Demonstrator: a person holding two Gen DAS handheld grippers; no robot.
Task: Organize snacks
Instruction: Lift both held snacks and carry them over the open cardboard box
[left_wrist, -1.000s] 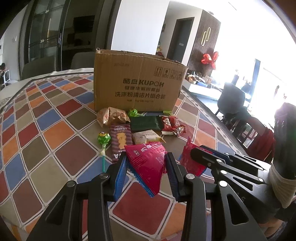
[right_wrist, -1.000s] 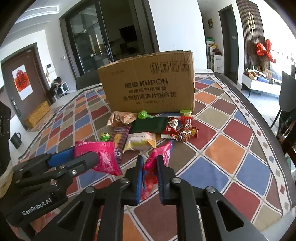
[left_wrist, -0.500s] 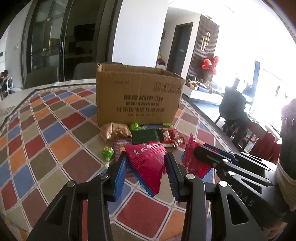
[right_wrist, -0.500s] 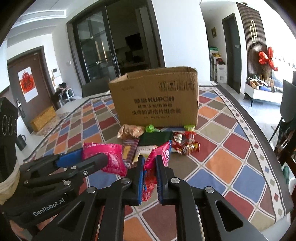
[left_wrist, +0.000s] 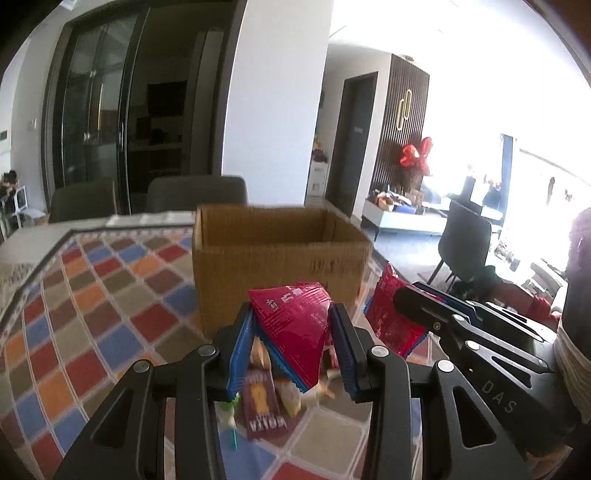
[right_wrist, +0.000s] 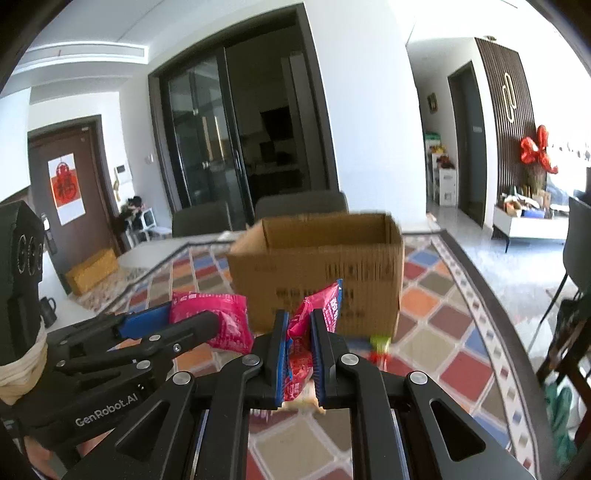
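Both grippers have risen from table height, so the open top of the cardboard box (left_wrist: 273, 236) now shows just beyond them. The left gripper (left_wrist: 293, 345) clamps a red packet (left_wrist: 295, 325); the right gripper (right_wrist: 298, 360) pinches a pink packet (right_wrist: 321, 302). Both packets hang near the box's front wall, likely ready to drop in, while other snacks (left_wrist: 264, 410) lie on the table below.

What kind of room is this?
Probably a home dining and living area: a table with a checkered tablecloth, dining chairs behind it, and a front door with a red paper charm.

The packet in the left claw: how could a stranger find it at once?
Start at the open cardboard box on the checkered tablecloth. In front of it, the left claw pinches a red packet. Unlike the snacks lying below, it hangs in the air, tapering downward.
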